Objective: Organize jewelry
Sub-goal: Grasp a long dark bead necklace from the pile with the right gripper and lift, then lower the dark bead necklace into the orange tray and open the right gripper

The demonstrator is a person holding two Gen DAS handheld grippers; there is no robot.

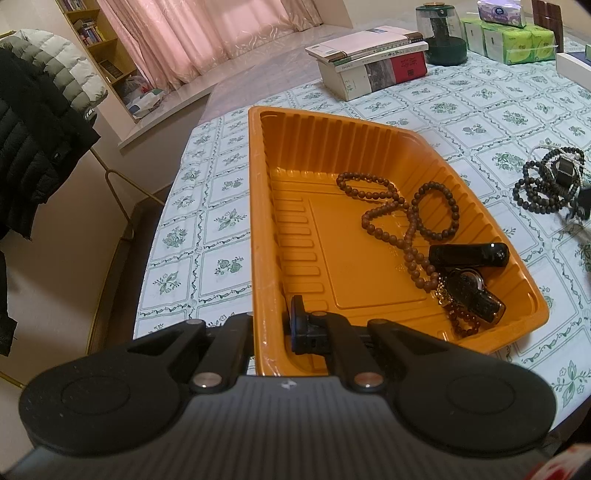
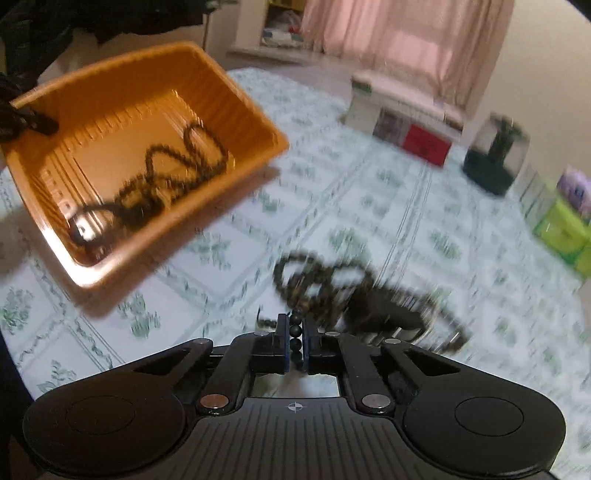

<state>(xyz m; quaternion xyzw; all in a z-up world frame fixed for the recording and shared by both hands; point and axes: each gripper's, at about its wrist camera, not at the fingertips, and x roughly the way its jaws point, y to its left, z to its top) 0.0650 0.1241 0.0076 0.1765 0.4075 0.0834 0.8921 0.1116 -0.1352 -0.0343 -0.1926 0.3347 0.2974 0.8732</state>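
An orange plastic tray point(image 1: 258, 221) lies on the patterned tablecloth. My left gripper point(image 1: 267, 328) is shut on its near rim, one finger outside the wall and one inside. In the tray lie a brown bead necklace point(image 1: 384, 214), a dark bead bracelet point(image 1: 436, 210), a black oblong piece point(image 1: 469, 254) and a watch point(image 1: 469, 291). Right of the tray, a tangle of black bead strings point(image 1: 550, 181) rests on the cloth. In the blurred right wrist view, my right gripper point(image 2: 295, 343) is shut on a black bead strand point(image 2: 295, 332) that runs into that tangle point(image 2: 332, 284). The tray point(image 2: 240, 107) sits up and to the left.
Stacked books point(image 1: 369, 62), a dark green jar point(image 1: 439, 33) and green tissue packs point(image 1: 509, 40) stand at the back of the table. The table's edge point(image 1: 166, 206) runs close to the tray's left. Beyond it hangs a puffer jacket point(image 1: 37, 129).
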